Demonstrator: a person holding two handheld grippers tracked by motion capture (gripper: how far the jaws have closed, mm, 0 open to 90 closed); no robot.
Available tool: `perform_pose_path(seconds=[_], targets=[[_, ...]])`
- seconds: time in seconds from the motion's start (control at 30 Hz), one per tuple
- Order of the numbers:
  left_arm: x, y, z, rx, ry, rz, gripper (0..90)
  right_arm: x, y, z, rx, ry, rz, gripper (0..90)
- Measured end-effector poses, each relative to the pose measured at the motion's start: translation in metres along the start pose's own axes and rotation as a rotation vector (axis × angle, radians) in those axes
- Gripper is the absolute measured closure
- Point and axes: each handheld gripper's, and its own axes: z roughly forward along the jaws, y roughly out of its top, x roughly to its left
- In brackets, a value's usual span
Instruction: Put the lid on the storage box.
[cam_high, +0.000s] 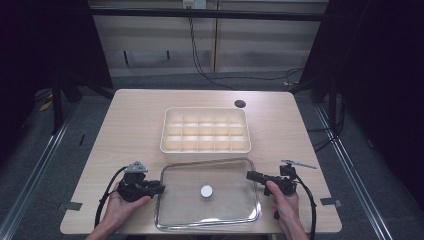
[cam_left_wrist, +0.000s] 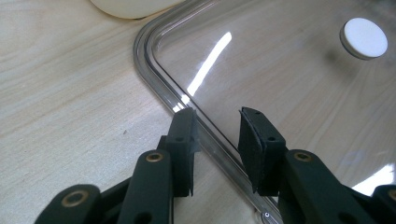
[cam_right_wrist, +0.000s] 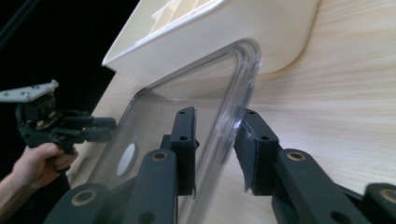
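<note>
A clear lid (cam_high: 227, 210) with a white round knob (cam_high: 206, 191) lies flat on the table, just in front of a cream compartment box (cam_high: 205, 149). My left gripper (cam_high: 160, 189) is at the lid's left edge. In the left gripper view it (cam_left_wrist: 217, 140) is open, its jaws either side of the lid's rim (cam_left_wrist: 159, 74), with the knob (cam_left_wrist: 364, 38) farther off. My right gripper (cam_high: 251, 175) is at the lid's right edge. In the right gripper view it (cam_right_wrist: 215, 144) is open with the rim (cam_right_wrist: 236, 88) between its jaws, close to the right pad (cam_right_wrist: 247, 149).
The box (cam_right_wrist: 210, 35) stands right behind the lid, its several compartments bare. A dark round hole (cam_high: 240, 103) sits near the table's far edge. Grey tape marks (cam_high: 73, 205) lie at the front corners. The left hand and its gripper (cam_right_wrist: 56, 126) show across the lid.
</note>
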Motion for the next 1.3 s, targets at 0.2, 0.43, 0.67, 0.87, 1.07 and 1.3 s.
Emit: perform_pose_path(seconds=[0.2,0.43,0.67,0.87,1.07,1.3], targets=[[0.001,0.000,0.000,0.004,-0.006,0.002,65.8,0.003,0.004,0.002,0.036,-0.026,-0.064,65.8],[0.003,0.000,0.000,-0.001,-0.011,-0.002,65.0,0.001,0.005,0.000,0.028,-0.005,-0.050,70.3],[0.003,0.000,0.000,-0.005,-0.026,-0.007,49.6,0.003,0.006,-0.003,-0.001,0.006,-0.049,73.1],[0.003,0.001,0.001,-0.007,-0.050,-0.024,37.6,0.006,0.007,-0.006,-0.026,0.018,-0.078,74.1],[0.008,0.003,0.002,-0.018,-0.099,-0.073,34.8,0.009,0.008,-0.010,-0.045,0.030,-0.094,74.9],[0.010,0.004,0.004,-0.023,-0.144,-0.104,43.4,0.010,0.008,-0.011,-0.043,0.034,-0.095,74.9]])
